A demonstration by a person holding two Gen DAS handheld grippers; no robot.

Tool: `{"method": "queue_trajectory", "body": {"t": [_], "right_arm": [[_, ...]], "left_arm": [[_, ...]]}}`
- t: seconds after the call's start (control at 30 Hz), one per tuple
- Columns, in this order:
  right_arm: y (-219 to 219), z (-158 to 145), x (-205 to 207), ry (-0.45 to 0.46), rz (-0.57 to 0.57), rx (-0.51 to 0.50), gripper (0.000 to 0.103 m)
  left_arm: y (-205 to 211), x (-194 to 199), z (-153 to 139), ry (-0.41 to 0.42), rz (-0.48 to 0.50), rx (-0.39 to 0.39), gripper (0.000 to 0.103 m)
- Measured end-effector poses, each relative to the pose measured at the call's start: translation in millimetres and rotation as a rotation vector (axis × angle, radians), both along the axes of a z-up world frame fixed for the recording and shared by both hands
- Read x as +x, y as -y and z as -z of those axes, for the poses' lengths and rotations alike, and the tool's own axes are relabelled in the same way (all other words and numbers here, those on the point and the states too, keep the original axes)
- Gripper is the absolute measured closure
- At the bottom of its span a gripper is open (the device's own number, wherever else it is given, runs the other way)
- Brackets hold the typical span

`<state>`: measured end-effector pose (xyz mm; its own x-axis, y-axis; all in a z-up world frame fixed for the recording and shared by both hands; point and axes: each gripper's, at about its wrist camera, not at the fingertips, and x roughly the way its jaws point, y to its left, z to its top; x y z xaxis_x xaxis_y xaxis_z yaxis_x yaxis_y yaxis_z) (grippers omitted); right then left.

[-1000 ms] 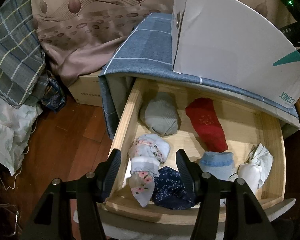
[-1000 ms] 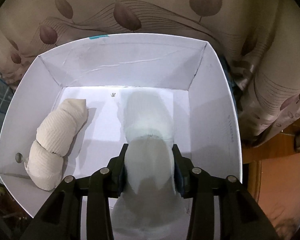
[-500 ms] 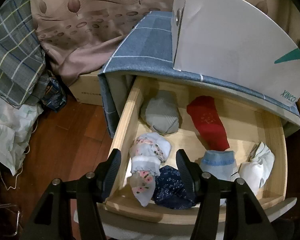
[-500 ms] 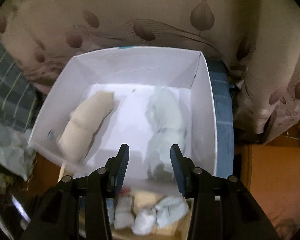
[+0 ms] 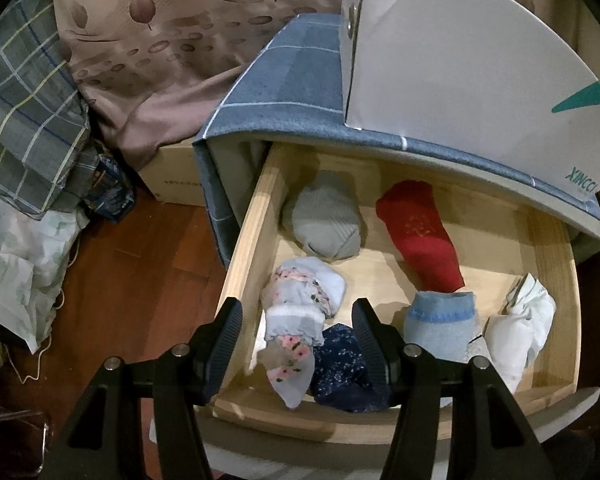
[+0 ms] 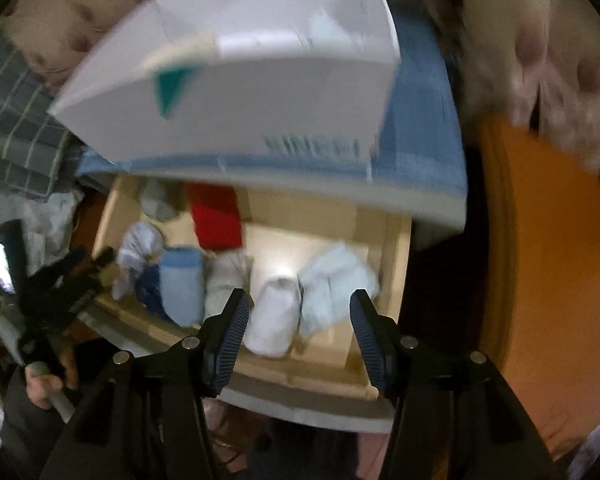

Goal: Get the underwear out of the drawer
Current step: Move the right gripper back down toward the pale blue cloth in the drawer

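Note:
The wooden drawer (image 5: 252, 220) stands pulled out, holding several rolled garments: grey (image 5: 324, 224), red (image 5: 420, 240), floral white (image 5: 300, 304), navy floral (image 5: 344, 364), light blue (image 5: 440, 324) and white (image 5: 520, 328). My left gripper (image 5: 298, 344) hovers open over the drawer's front left corner, nothing pressed between its pads. In the blurred right wrist view my right gripper (image 6: 298, 332) hangs above the drawer's front right, jaws opening, empty. Below it lie a white roll (image 6: 274, 320) and a pale blue garment (image 6: 336, 284). The left gripper (image 6: 80, 276) shows there at the left.
A white cardboard box (image 5: 460, 60) sits on the blue checked cloth (image 5: 276, 92) covering the cabinet top. A leaf-patterned curtain (image 5: 160, 32), plaid fabric (image 5: 24, 112), a plastic bag (image 5: 16, 264) and a carton (image 5: 172, 180) crowd the wooden floor (image 5: 132, 304) at the left. An orange surface (image 6: 548, 260) lies right.
My right gripper let go of the pale garment in the white box, pulled back and now hangs over the drawer with wider jaws. The left gripper has stayed put.

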<state>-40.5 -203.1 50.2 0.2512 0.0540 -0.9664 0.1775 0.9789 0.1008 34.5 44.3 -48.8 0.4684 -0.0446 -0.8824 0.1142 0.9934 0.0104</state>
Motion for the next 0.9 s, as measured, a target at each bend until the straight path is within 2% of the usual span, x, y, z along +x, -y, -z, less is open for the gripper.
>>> {"method": "queue_trajectory", "body": {"t": [0.1,0.13,0.17,0.23,0.37,0.53,0.8,0.9], "right_arm": [[10.6,33.4,-1.4,-0.068,0.080,0.088,0.052],[13.4,42.3,-1.4,-0.083,0.101,0.106,0.050],[16.3,52.1,0.4,-0.098,0.128,0.121,0.043],[21.6,66.3,4.0,-0.116,0.177,0.126,0.037],[30.0,91.4,6.3,-0.152,0.264,0.142,0.037],[34.8,114.3,12.5,-0.184,0.329,0.148,0.035],[32.7,145.3,21.5,-0.212,0.400,0.099,0.034],[32.0,152.7,25.0,-0.213,0.407,0.082,0.029]], "left_arm": [[-0.8,0.9,0.6,-0.002,-0.003,-0.002,0.044],[-1.0,1.0,0.7,-0.002,-0.004,-0.001,0.044],[-1.5,0.9,0.3,-0.002,-0.003,-0.002,0.045],[-1.9,0.3,-0.1,0.000,0.000,-0.002,0.045],[-2.1,0.8,0.0,0.000,0.002,-0.008,0.045],[-2.2,1.1,-0.3,0.003,0.003,-0.010,0.045],[-4.1,0.1,-2.0,0.005,0.001,-0.032,0.045],[-4.0,-1.2,-2.8,0.008,0.003,-0.035,0.045]]}}
